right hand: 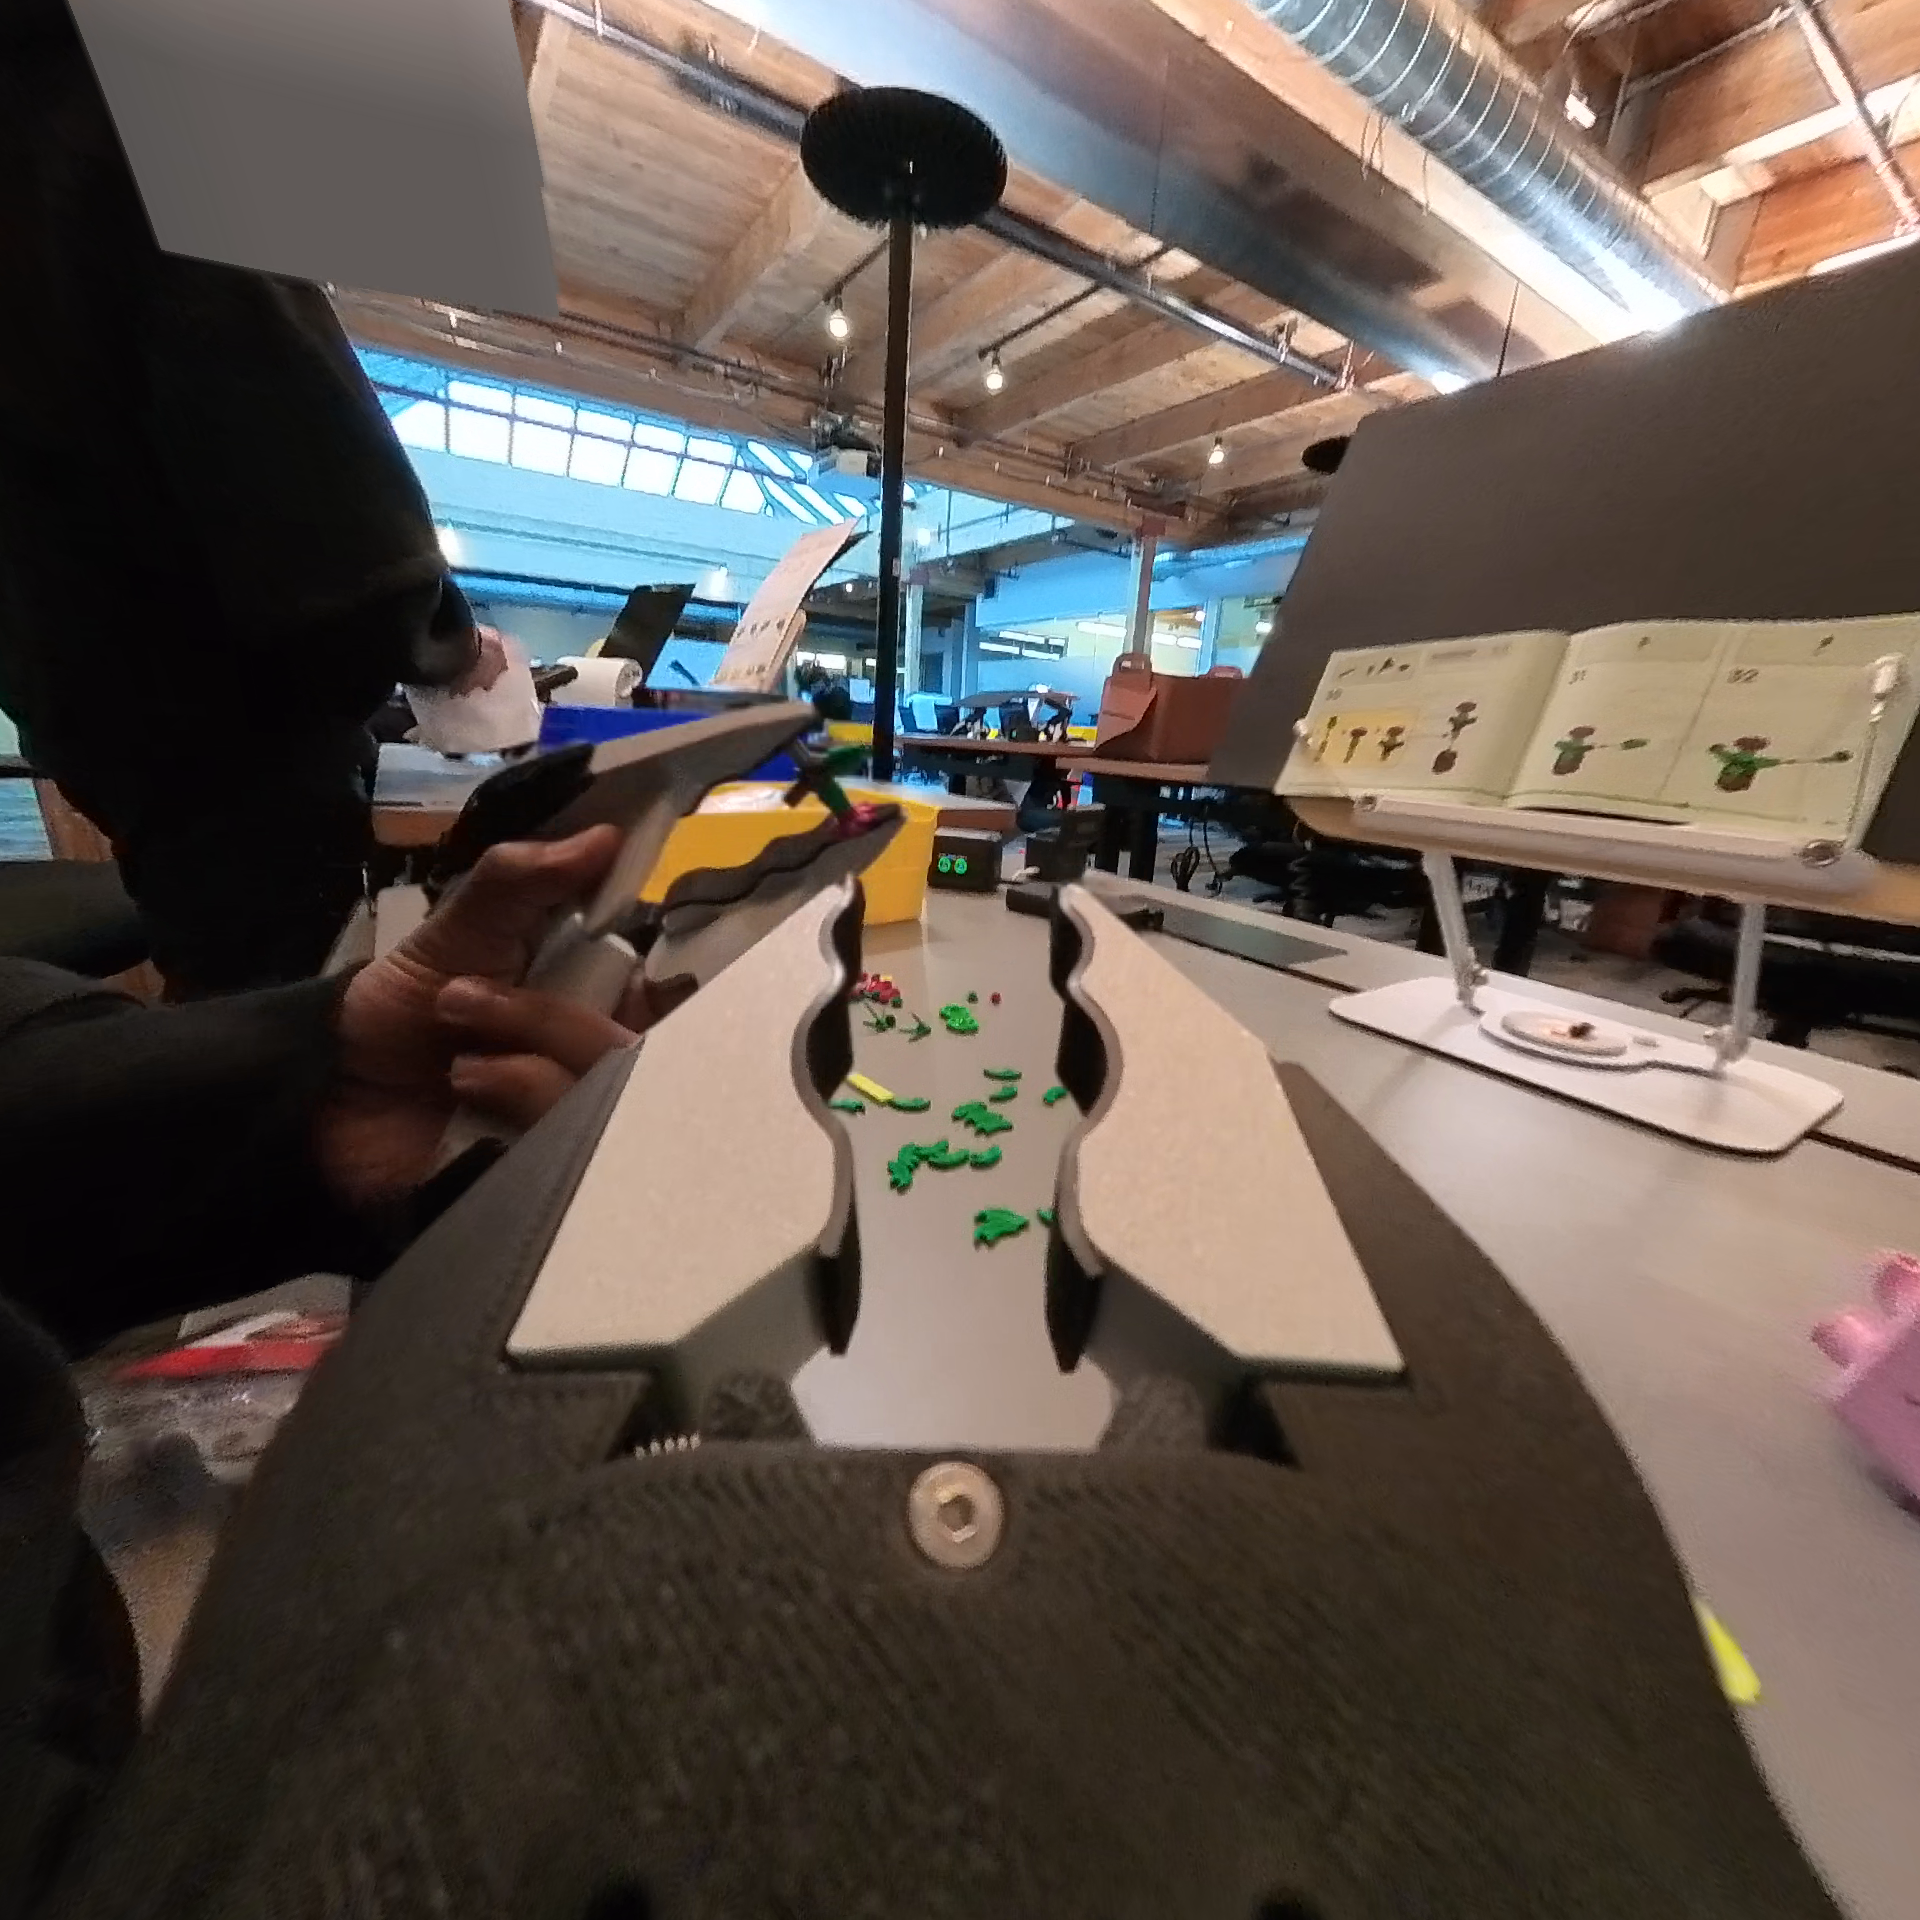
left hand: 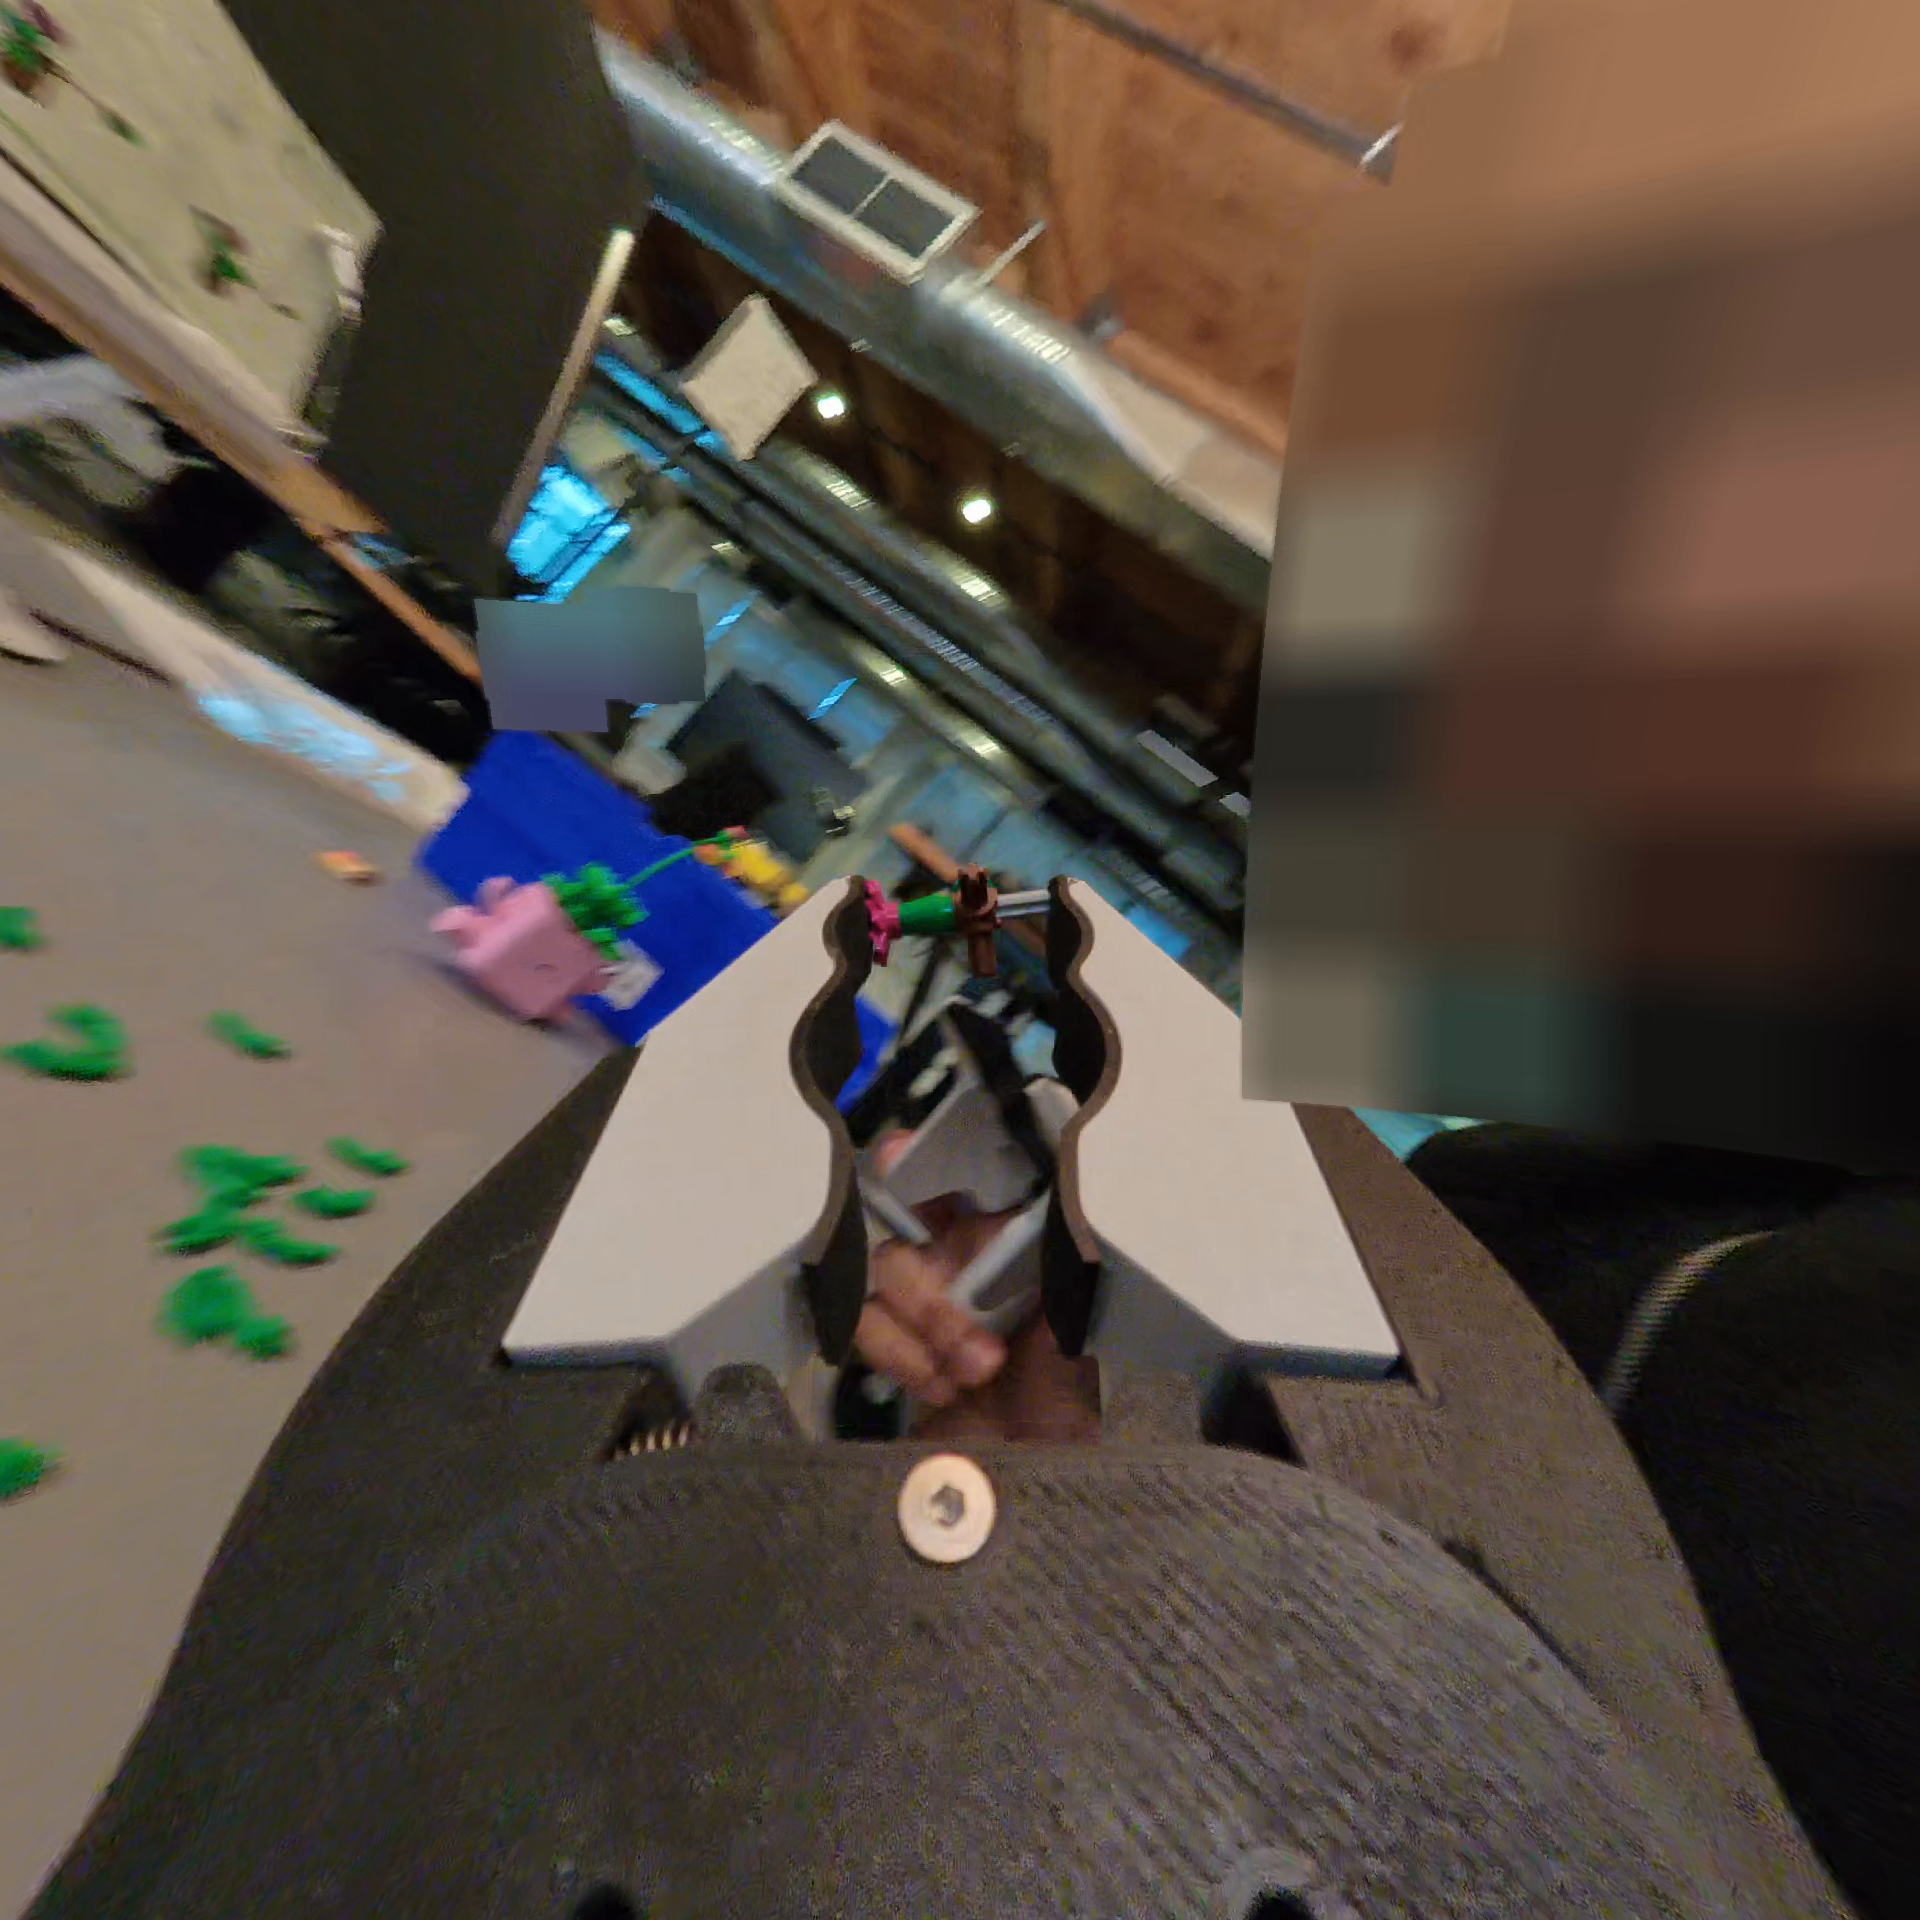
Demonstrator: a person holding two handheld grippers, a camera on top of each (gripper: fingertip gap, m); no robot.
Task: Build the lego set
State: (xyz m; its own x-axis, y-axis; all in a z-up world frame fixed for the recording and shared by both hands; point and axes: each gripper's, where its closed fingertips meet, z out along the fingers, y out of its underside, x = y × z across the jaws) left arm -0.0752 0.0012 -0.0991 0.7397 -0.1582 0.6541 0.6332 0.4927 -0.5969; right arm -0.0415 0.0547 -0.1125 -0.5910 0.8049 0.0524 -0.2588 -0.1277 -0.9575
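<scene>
My left gripper (left hand: 956, 916) is shut on a small lego flower stem (left hand: 928, 914): a magenta flower, a green cone, a brown connector and a grey pin, held crosswise between the fingertips, raised above the table. The same gripper and stem (right hand: 836, 795) show at the left of the right wrist view. My right gripper (right hand: 956, 914) is open and empty above the grey table (right hand: 1455, 1247). Loose green leaf pieces (right hand: 956, 1143) lie beyond it. A pink lego pot with green leaves and a long stem (left hand: 540, 935) stands on the table; its edge shows in the right wrist view (right hand: 1881, 1371).
An open instruction booklet (right hand: 1600, 717) rests on a white stand (right hand: 1579, 1060) at the right. A yellow bin (right hand: 894, 862) and a blue bin (left hand: 582, 831) stand at the back. More green leaves (left hand: 239, 1205) lie at the left. A red packet (right hand: 249, 1351) lies at the front left. Some 7 centimetres of space lies between my two pairs of fingers.
</scene>
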